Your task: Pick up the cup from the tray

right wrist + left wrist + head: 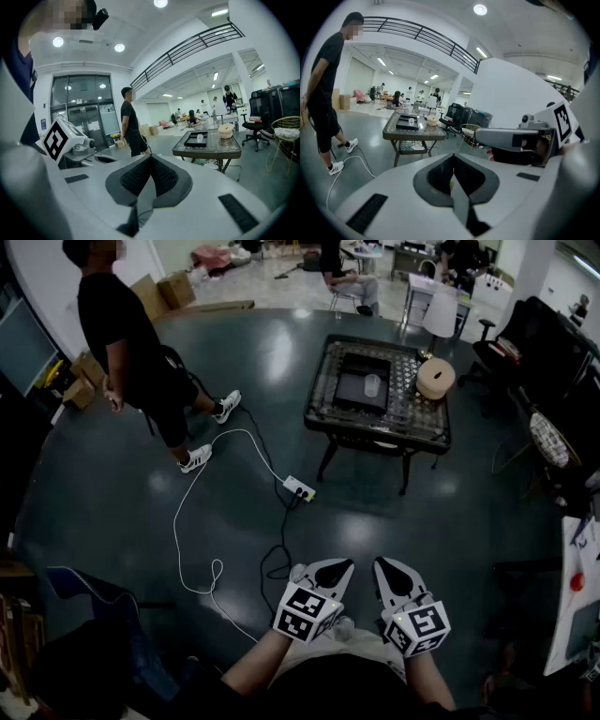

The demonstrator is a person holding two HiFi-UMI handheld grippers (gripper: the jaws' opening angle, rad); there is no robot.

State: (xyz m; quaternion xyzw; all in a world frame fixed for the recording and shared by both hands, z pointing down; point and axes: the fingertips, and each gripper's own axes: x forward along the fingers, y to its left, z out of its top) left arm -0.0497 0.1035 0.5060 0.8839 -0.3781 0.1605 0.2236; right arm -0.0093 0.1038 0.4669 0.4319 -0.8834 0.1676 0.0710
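Observation:
Far ahead, a clear cup (372, 385) stands on a black tray (345, 395) on a dark glass-topped table (412, 423). The left gripper view shows the cup (412, 121) and tray (404, 124) small and distant, and so does the right gripper view, with the cup (200, 138) on the tray (192, 141). My left gripper (341, 565) and right gripper (383, 564) are side by side at the bottom of the head view, well short of the table. Both are shut with nothing between the jaws, in the left (452, 157) and right (150, 157) gripper views.
A person in black (127, 334) stands on the floor to the left. A white cable runs to a power strip (299, 488) between me and the table. A round tan object (435, 378) sits on the table's right end. Chairs and desks (553, 437) crowd the right side.

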